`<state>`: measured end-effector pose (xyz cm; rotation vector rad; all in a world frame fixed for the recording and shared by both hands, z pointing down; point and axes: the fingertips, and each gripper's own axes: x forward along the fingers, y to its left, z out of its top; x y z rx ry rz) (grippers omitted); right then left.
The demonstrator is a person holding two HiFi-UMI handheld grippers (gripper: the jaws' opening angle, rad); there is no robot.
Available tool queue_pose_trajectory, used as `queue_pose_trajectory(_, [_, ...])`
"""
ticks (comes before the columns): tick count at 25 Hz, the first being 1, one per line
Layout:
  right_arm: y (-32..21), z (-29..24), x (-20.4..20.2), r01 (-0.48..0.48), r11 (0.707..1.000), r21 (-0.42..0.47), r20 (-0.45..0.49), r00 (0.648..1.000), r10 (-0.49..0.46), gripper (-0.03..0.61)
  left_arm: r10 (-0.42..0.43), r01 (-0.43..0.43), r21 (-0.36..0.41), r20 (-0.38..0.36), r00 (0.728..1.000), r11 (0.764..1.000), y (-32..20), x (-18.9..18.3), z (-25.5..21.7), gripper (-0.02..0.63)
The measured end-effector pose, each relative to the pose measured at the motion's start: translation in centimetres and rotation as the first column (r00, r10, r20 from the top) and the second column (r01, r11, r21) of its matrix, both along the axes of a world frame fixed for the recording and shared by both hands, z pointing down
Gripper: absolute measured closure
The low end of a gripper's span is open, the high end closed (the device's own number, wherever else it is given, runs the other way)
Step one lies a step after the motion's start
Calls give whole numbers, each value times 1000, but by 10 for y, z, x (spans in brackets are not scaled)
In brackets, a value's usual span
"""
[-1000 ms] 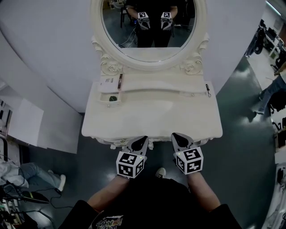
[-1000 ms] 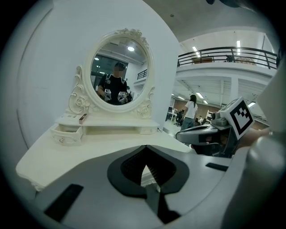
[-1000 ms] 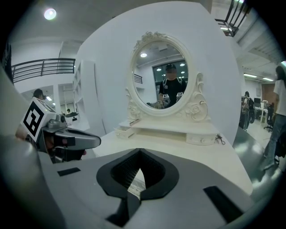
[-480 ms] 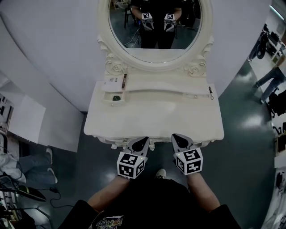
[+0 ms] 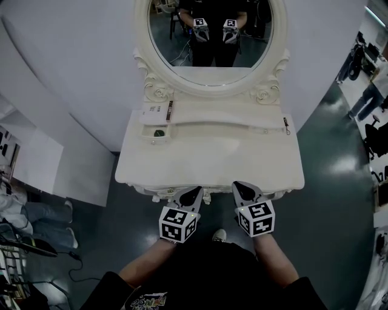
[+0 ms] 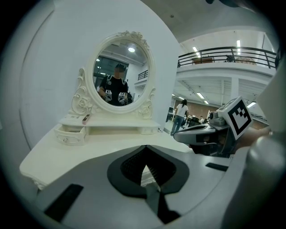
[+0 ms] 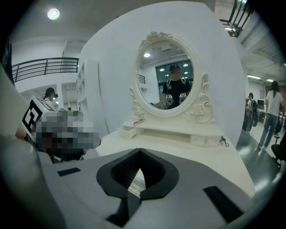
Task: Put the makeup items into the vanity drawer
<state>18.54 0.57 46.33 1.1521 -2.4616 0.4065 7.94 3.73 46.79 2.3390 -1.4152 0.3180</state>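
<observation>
Vanity point(image 5: 206, 158) slightly rightward in view; left claw point(image 5: 193, 192) and right claw point(image 5: 241, 186) unmoved, tips together, empty.

Big curved white wall point(image 5: 73, 72) behind, dark glossy grey floor point(image 5: 333, 163) catching light glare. Upper balcony railing point(image 6: 223, 55) off to one side, round ceiling spot point(image 7: 53, 14) overhead, strip lights point(image 6: 195, 49) too.

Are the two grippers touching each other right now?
Apart. The head view shows a clear open gap between the left gripper and the right gripper, side by side at the vanity's front edge.
</observation>
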Motion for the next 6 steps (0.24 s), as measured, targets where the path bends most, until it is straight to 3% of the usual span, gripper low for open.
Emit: queue_pose_trajectory(6, [2,-1,1,0,1000,-1,-1,1000,0,551,5,-5,-1,3,1000,1000,2,2,-1,606])
